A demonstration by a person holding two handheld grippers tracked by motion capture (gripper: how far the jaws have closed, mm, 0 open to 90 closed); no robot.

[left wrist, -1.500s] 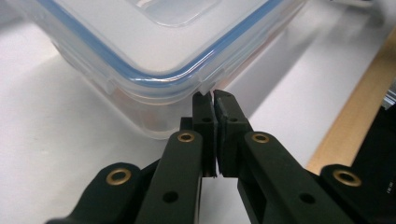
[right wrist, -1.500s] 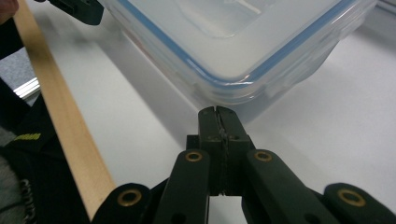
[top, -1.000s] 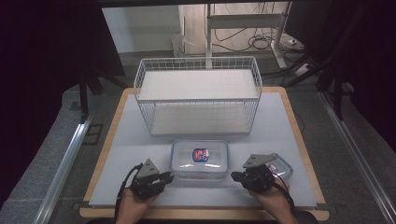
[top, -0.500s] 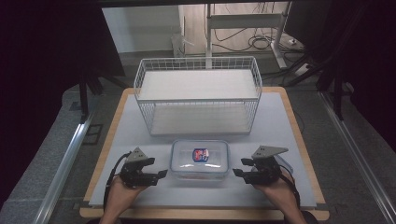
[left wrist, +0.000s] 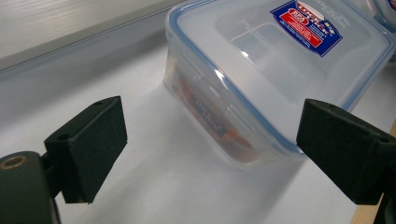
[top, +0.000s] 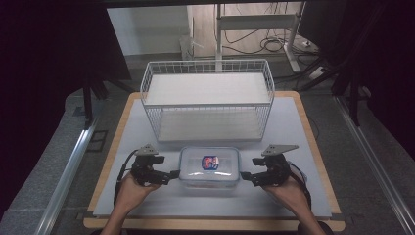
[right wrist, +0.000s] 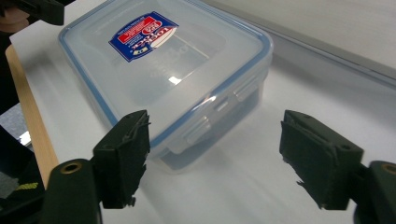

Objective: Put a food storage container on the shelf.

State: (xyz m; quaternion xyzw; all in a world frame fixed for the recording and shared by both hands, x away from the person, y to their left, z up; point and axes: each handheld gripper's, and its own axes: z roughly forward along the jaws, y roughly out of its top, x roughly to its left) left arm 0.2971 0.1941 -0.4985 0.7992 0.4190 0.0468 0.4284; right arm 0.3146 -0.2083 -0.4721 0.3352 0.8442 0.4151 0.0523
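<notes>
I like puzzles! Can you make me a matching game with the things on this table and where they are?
Things:
1. clear plastic box with blue-rimmed lid
2. white wire basket
3. left black claw
4. right black claw

Places:
A. far part of the table
B. beside the box's left end, open
C. between the two claws
D. beside the box's right end, open

Pairs: 1-C, 2-A, 3-B, 4-D

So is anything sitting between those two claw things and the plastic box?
Nothing visible. The left gripper and right gripper flank the lidded container, jaws open, with bare white table between.
</notes>
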